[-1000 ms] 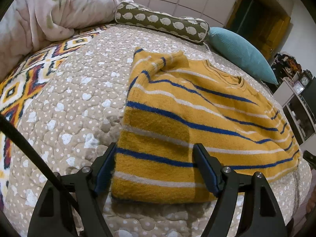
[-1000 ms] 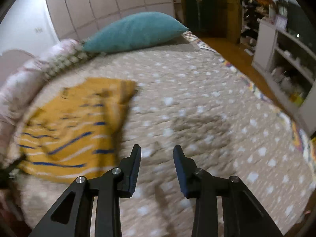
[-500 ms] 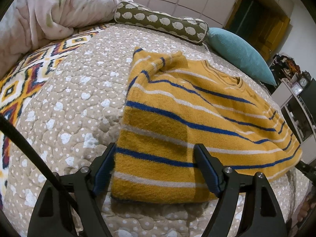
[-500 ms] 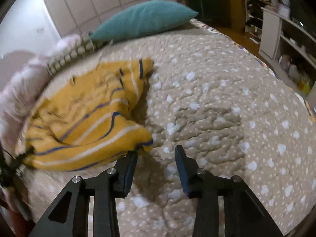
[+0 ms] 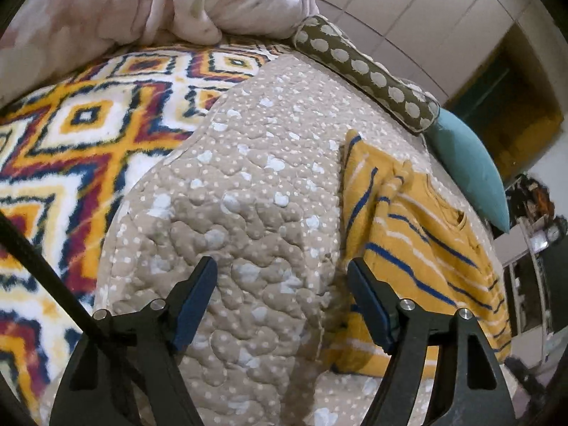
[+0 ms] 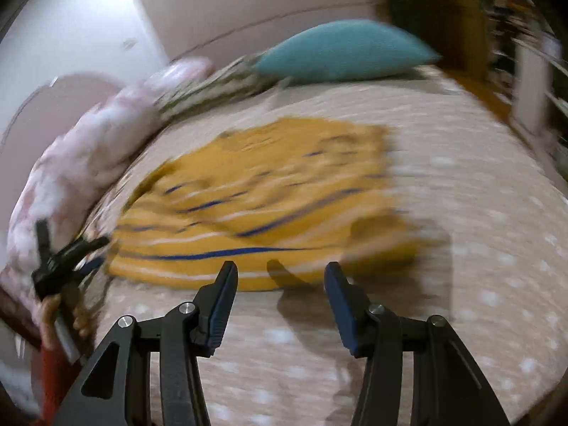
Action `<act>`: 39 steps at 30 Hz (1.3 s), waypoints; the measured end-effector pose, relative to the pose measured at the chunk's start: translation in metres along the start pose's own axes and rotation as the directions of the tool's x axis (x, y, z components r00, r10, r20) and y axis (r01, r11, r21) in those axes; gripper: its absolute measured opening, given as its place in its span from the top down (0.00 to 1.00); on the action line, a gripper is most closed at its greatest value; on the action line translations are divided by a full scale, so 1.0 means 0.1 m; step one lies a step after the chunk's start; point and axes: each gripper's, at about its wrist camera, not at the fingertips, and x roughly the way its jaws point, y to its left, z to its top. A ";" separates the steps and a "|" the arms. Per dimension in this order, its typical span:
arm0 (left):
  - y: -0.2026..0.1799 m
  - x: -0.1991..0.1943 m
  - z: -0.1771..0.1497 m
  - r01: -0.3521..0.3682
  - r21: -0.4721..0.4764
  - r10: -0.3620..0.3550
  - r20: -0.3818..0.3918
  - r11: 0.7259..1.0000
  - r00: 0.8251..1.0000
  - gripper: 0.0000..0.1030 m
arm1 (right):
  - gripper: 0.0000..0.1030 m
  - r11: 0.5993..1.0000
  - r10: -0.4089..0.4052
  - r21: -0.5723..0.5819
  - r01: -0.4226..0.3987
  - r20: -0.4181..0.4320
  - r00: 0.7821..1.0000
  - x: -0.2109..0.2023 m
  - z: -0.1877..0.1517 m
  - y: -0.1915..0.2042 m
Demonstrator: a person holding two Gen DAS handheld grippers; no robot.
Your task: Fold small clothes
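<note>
A yellow sweater (image 5: 422, 248) with blue and white stripes lies flat on the beige quilted bedspread (image 5: 255, 213). In the left wrist view it lies to the right of my left gripper (image 5: 282, 289), which is open and empty over bare quilt, its right finger next to the sweater's left edge. In the right wrist view the sweater (image 6: 269, 198) is blurred and lies just beyond my right gripper (image 6: 280, 285), which is open and empty above the quilt. The left gripper also shows in the right wrist view (image 6: 67, 266), held by a hand at the sweater's left corner.
A patterned orange, white and blue blanket (image 5: 71, 149) lies to the left. A pink duvet (image 5: 149, 3), a green spotted bolster (image 5: 365, 71) and a teal pillow (image 5: 468, 167) line the far side. Shelves (image 6: 536, 78) stand past the bed's right edge.
My left gripper has swung left, off the sweater's hem to the quilt beside it. My right gripper has opened wider and turned to face the sweater's near edge.
</note>
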 end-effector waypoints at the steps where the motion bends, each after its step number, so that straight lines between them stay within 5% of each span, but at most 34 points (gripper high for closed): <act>1: -0.06 0.00 -0.03 -0.026 0.031 0.026 0.003 0.999 1.000 0.27 | 0.46 0.999 0.029 -0.036 -0.030 -0.028 0.999 0.15 0.06 0.20; 5: -0.16 0.03 -0.08 -0.087 0.098 0.086 0.017 0.991 0.996 0.27 | 0.47 0.967 0.068 -0.241 -0.082 -0.066 0.996 0.75 0.36 1.08; 8: -0.12 0.03 -0.07 -0.069 0.087 0.069 0.013 0.994 0.998 0.27 | 0.63 0.947 0.098 -0.294 -0.130 -0.119 0.988 1.21 0.60 1.58; 12: -0.07 0.03 -0.05 -0.033 0.069 0.032 0.004 0.997 0.999 0.27 | 0.67 0.929 0.023 -0.361 -0.074 -0.142 0.990 1.85 0.93 2.08; 16: -0.07 0.04 -0.04 -0.026 0.078 0.027 -0.002 0.997 1.000 0.25 | 0.67 0.907 -0.040 -0.418 -0.058 -0.222 0.974 2.43 1.08 2.35; 21: -0.11 0.07 -0.03 -0.031 0.097 0.032 -0.011 0.995 0.999 0.24 | 0.66 0.907 -0.108 -0.421 0.006 -0.220 0.969 2.81 1.24 2.49; 28: -0.12 0.00 -0.05 -0.051 0.095 0.051 0.006 0.994 0.999 0.24 | 0.57 0.939 -0.042 -0.343 -0.029 -0.197 0.980 2.34 1.44 2.27; 34: -0.39 -0.37 -0.19 -0.135 0.170 0.107 0.165 0.976 0.981 0.24 | 0.45 0.974 -0.009 -0.226 -0.012 -0.093 0.996 1.37 1.46 1.47; 39: -0.70 -0.42 -0.36 -0.123 0.265 0.078 0.172 0.957 0.982 0.24 | 0.43 0.982 -0.089 -0.170 0.082 -0.032 0.996 0.68 1.03 0.62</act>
